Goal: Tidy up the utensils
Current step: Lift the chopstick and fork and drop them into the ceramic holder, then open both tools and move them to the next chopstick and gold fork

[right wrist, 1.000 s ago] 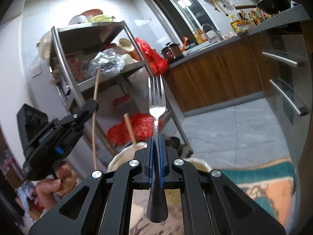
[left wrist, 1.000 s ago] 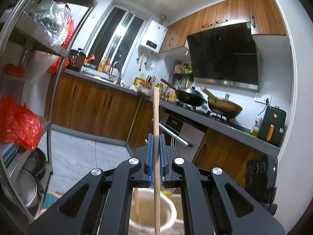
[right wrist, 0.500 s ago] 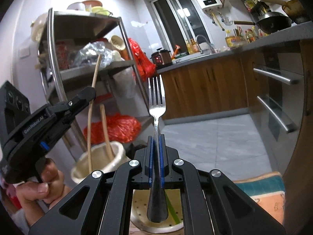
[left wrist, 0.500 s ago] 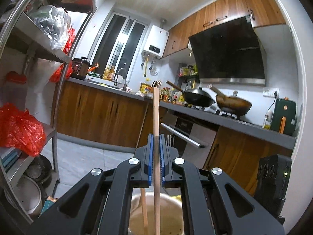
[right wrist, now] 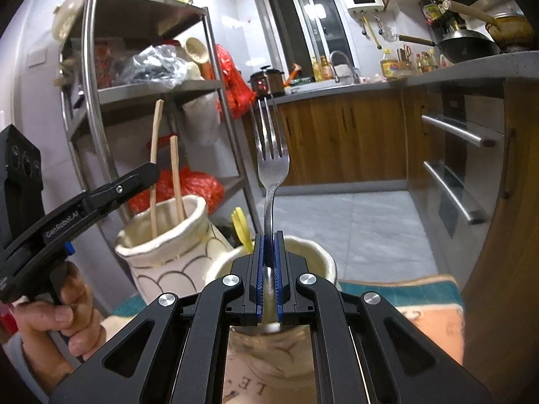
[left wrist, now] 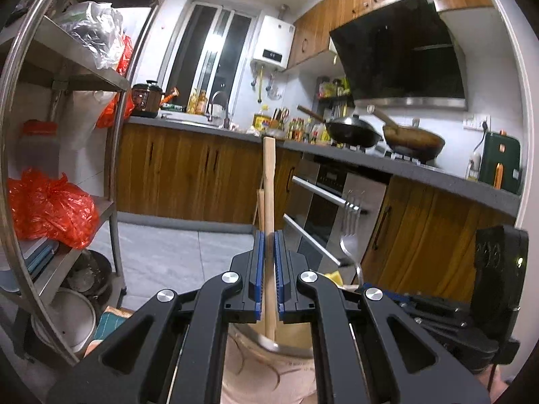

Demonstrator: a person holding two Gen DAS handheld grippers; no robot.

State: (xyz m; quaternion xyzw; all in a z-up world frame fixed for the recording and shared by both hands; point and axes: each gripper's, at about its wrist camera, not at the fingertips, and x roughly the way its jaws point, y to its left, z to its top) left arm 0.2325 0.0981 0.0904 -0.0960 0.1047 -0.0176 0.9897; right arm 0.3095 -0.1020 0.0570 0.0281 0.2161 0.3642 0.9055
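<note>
My left gripper [left wrist: 268, 239] stands over a cream ceramic holder [left wrist: 269, 363]. A wooden chopstick [left wrist: 268, 181] stands upright between its blue pads, which show a slight gap, with its lower end inside the holder beside a second chopstick [left wrist: 260, 208]. In the right wrist view the left gripper [right wrist: 148, 171], both chopsticks [right wrist: 155, 155] and that holder [right wrist: 168, 252] sit at the left. My right gripper [right wrist: 268, 239] is shut on a metal fork [right wrist: 271, 165], tines up, above a second cream holder [right wrist: 313, 256]. The fork also shows in the left wrist view [left wrist: 350, 235].
A steel rack [left wrist: 111, 155] with red bags stands at the left. Wooden cabinets [left wrist: 188, 175], an oven [left wrist: 323, 202] and a counter with woks [left wrist: 353, 131] run along the back and right. A patterned cloth [right wrist: 421, 306] lies under the holders. A yellow utensil [right wrist: 241, 225] sticks up between them.
Both grippers have moved down toward the holders. The left chopstick's lower end has gone into the left holder and the pads have loosened. The fork now hangs over the right holder.
</note>
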